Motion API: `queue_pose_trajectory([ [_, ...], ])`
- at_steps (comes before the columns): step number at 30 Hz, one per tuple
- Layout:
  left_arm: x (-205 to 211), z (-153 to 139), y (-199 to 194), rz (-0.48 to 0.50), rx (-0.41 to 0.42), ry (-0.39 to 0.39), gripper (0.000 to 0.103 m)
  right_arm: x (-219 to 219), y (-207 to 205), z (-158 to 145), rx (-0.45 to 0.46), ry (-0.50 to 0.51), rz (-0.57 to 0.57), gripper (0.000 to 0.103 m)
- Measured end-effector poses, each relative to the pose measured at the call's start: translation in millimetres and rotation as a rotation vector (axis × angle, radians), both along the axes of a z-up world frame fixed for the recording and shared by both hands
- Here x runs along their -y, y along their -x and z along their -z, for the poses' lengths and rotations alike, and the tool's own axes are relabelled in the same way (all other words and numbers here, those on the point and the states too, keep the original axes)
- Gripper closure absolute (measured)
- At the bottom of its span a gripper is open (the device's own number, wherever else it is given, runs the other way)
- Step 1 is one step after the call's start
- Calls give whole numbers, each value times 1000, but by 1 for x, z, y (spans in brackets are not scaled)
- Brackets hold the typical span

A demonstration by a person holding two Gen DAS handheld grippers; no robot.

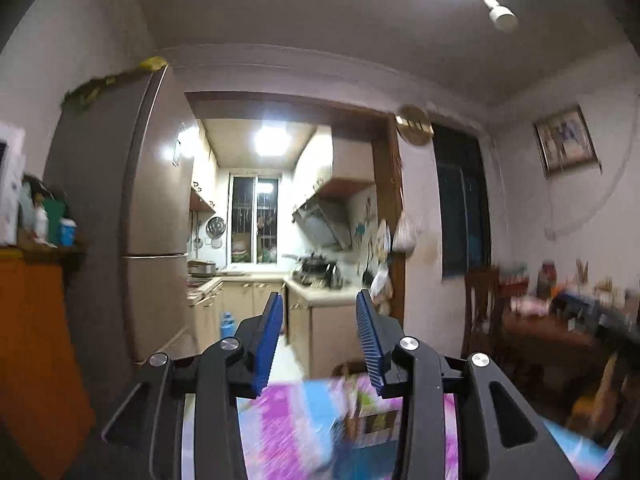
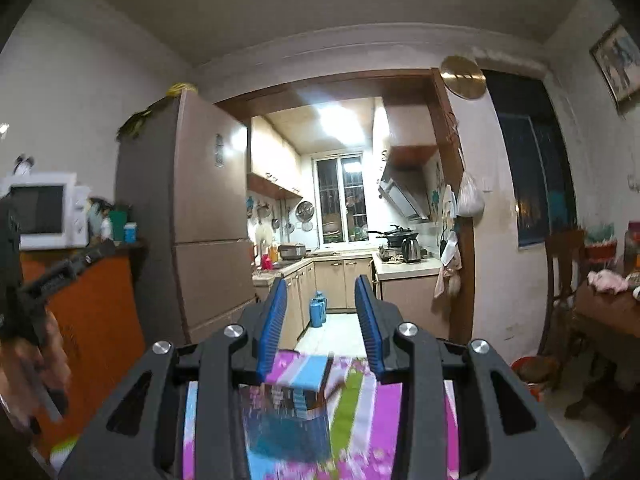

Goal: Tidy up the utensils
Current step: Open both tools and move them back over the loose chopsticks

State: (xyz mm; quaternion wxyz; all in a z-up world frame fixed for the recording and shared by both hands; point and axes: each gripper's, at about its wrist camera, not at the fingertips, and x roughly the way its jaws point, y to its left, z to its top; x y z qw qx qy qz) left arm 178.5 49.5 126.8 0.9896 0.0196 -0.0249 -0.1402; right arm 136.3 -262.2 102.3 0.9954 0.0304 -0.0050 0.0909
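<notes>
My left gripper (image 1: 319, 300) is open and empty, raised and pointing across the room toward the kitchen doorway. My right gripper (image 2: 321, 284) is open and empty too, held level and facing the same way. The left gripper and the hand holding it also show at the left edge of the right wrist view (image 2: 28, 300). Below both grippers lies a table with a bright pink, blue and green patterned cloth (image 2: 360, 400), also in the left wrist view (image 1: 288, 420). A blurred dark blue holder (image 2: 288, 428) stands on the cloth. No utensils can be made out.
A tall fridge (image 2: 200, 216) stands left of the kitchen doorway. An orange cabinet (image 2: 96, 320) with a white microwave (image 2: 44, 210) is at the left. A wooden chair (image 2: 564, 280) and cluttered dining table (image 2: 612, 312) are at the right. A blue thermos (image 2: 318, 308) stands on the kitchen floor.
</notes>
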Motion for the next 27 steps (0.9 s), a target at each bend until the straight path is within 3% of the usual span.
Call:
queue_pose_trajectory([
  [2, -11, 16, 29, -4, -43, -48, 64, -1, 37, 16, -30, 27, -18, 69],
  [7, -31, 93, 102, 3, -198, -189, 65, -7, 101, 70, -127, 96, -5, 69],
  [8, -32, 111, 114, 12, -234, -201, 66, -9, 112, 81, -144, 113, 11, 69],
  [11, -26, 172, 146, 48, -382, -195, 84, -16, 138, 118, -225, 144, 50, 69],
  [12, -20, 197, 158, 49, -428, -185, 85, -17, 148, 136, -270, 128, 40, 69],
  [14, -13, 229, 174, 32, -454, -179, 85, -24, 161, 163, -324, 130, 26, 69],
  [16, 1, 258, 190, -22, -449, -221, 85, -34, 172, 187, -370, 162, 15, 69],
  [19, 14, 282, 205, -59, -442, -259, 85, -51, 188, 223, -448, 205, -23, 69],
  [22, 19, 293, 202, -57, -514, -228, 85, -52, 186, 243, -504, 151, -63, 69],
  [24, 20, 295, 198, -80, -525, -229, 84, -51, 184, 245, -488, 155, -24, 69],
  [27, 22, 291, 197, -120, -494, -225, 72, -44, 185, 245, -450, 140, 74, 69],
])
